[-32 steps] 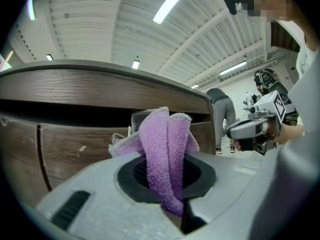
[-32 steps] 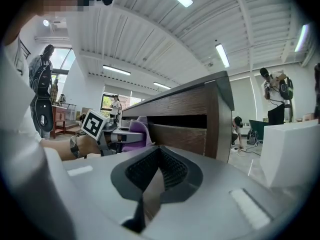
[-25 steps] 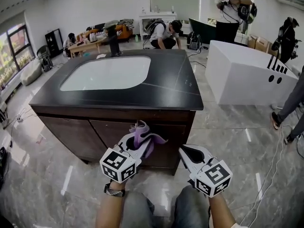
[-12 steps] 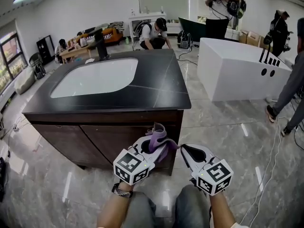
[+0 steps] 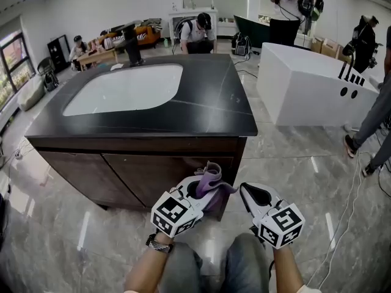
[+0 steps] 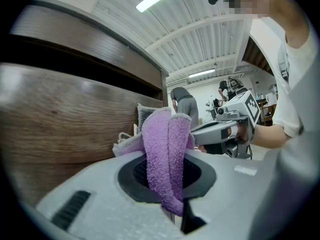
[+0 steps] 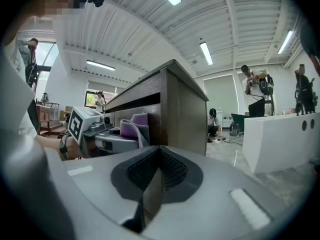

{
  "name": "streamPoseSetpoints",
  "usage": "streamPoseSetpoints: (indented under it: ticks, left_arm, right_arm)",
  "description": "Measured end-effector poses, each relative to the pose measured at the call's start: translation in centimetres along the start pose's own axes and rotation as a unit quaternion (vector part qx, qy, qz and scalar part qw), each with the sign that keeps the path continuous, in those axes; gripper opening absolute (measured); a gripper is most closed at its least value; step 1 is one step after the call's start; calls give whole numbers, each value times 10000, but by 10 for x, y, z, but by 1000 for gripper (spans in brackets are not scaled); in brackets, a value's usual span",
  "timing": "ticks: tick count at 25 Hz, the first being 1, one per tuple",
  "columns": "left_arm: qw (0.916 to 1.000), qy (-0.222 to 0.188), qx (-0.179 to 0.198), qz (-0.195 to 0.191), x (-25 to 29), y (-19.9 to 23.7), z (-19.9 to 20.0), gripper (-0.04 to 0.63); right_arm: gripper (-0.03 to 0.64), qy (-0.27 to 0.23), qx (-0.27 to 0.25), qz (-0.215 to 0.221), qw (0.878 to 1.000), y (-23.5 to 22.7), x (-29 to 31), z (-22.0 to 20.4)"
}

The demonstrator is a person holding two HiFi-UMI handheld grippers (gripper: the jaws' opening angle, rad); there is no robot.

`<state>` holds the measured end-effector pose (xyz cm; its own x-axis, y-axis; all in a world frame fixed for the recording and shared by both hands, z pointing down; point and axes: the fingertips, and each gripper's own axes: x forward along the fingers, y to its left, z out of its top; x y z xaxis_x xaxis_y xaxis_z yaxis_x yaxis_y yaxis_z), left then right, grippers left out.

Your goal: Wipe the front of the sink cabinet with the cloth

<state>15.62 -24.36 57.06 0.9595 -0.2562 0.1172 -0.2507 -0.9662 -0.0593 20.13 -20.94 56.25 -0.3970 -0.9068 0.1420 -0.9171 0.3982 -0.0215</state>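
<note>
Purple cloth (image 5: 211,177) in left gripper (image 5: 193,195), cabinet (image 5: 140,170) ahead, tub (image 5: 305,96) right

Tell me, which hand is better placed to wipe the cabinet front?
Left: the left gripper is shut on the purple cloth beside the cabinet front; the right gripper is shut, empty.

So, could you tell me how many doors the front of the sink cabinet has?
2. The left door is on the cabinet front's left half. The right door is beside it, partly hidden behind the left gripper holding the purple cloth. No others show.
</note>
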Motion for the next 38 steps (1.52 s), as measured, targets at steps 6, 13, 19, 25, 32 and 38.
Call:
streamPoseSetpoints:
  ticks: [6,13,19,25,32,38]
  left_arm:
    - [9998,28,-30,205,-20,19,-7,49]
    - [9974,63,-177,690,-63,50,-18,49]
    - [9913,23,-400,1253,-116,88,-29,51]
    - [9780,-31,-572,2004,-175,130,-40,52]
    - [9577,9,-794,2765,-220,162,-60,54]
    - [9526,-5,-718,2956,-231,172,-64,57]
  right_arm:
    - [6,-37,-85,249,9996,13,16,4]
    - [6,-53,-110,542,9985,30,34,5]
    - [6,-80,-142,830,9964,47,53,9]
    - [6,-62,-175,1166,9930,68,72,7]
    - [6,-105,-233,1392,9899,80,81,12]
    - [6,-124,-229,1512,9882,87,89,11]
